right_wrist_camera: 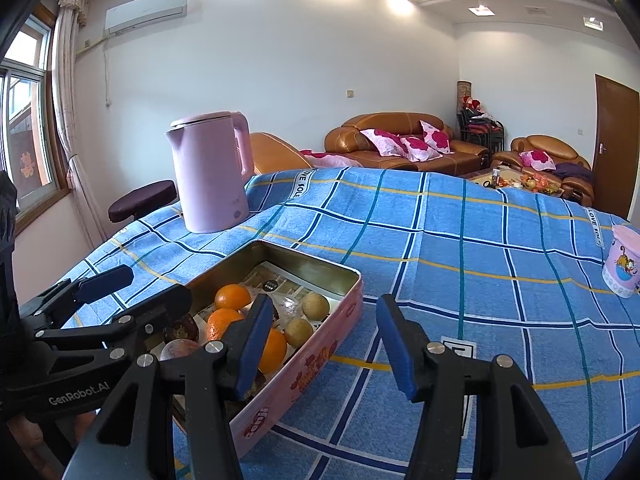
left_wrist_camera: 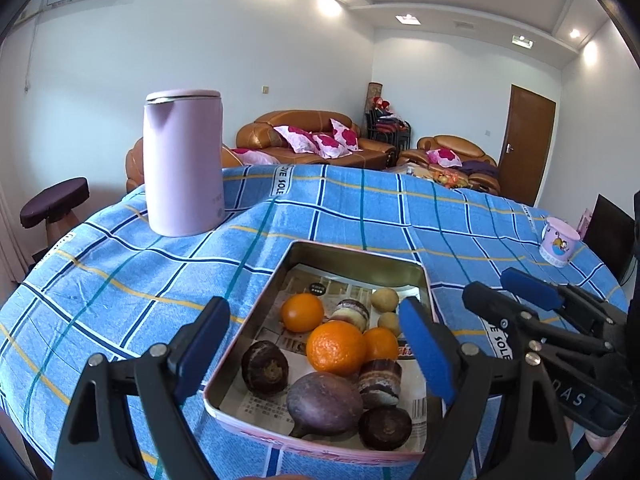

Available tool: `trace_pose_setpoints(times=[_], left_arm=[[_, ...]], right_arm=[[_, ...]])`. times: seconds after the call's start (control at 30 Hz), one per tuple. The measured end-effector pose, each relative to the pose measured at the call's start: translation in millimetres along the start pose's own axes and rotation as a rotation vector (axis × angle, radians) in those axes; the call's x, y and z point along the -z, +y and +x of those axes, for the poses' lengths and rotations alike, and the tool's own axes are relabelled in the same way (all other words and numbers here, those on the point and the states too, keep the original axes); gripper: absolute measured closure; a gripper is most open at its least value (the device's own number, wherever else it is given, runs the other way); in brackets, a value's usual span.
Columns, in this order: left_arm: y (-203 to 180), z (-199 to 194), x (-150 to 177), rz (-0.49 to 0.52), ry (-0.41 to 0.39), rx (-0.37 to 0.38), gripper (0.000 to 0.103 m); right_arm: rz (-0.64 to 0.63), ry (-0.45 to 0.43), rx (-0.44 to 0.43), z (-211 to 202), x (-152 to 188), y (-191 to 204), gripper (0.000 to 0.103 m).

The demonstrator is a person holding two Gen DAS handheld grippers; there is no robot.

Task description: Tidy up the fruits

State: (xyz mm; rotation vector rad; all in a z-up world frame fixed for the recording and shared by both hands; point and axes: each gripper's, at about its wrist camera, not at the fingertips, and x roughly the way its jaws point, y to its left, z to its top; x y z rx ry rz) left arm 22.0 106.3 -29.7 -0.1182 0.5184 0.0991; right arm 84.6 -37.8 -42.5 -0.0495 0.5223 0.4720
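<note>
A pink metal tin (left_wrist_camera: 360, 258) lined with newspaper sits on the blue checked tablecloth. It holds several fruits: three oranges (left_wrist_camera: 337, 347), dark brown round fruits (left_wrist_camera: 265, 367), a purple fruit (left_wrist_camera: 323, 403) and small tan ones (left_wrist_camera: 385, 299). My left gripper (left_wrist_camera: 316, 354) is open and empty, its fingers straddling the tin above the fruits. My right gripper (right_wrist_camera: 324, 340) is open and empty, just right of the tin (right_wrist_camera: 312, 360), over its right wall; it also shows in the left wrist view (left_wrist_camera: 508, 292). The left gripper shows at the left of the right wrist view (right_wrist_camera: 136, 288).
A pink kettle (left_wrist_camera: 182, 162) stands on the table behind and left of the tin. A pink cartoon cup (right_wrist_camera: 624, 266) stands at the far right of the table. A dark stool (left_wrist_camera: 54, 202) is beyond the left table edge. Sofas stand behind.
</note>
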Motion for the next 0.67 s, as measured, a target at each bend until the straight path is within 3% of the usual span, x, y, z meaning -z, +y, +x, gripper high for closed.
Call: trace_pose_setpoints(times=[0.13,0.4,0.67], left_arm=[[-0.5,-0.5,-0.5,0.001,0.0,-0.008,0.014],[0.0,0.5,-0.8,-0.005,-0.006,-0.042,0.002],[0.2,1.2,-0.4,-0.002,-0.006,-0.043,0.002]], right_arm=[[0.0,0.0,0.002,-0.7,0.8,-1.1,0.047],[-0.008,0.008,0.003,-1.0,3.3,-0.9,0.047],[-0.012,0.017,0.006,-0.8,4.9,-2.4,0.047]])
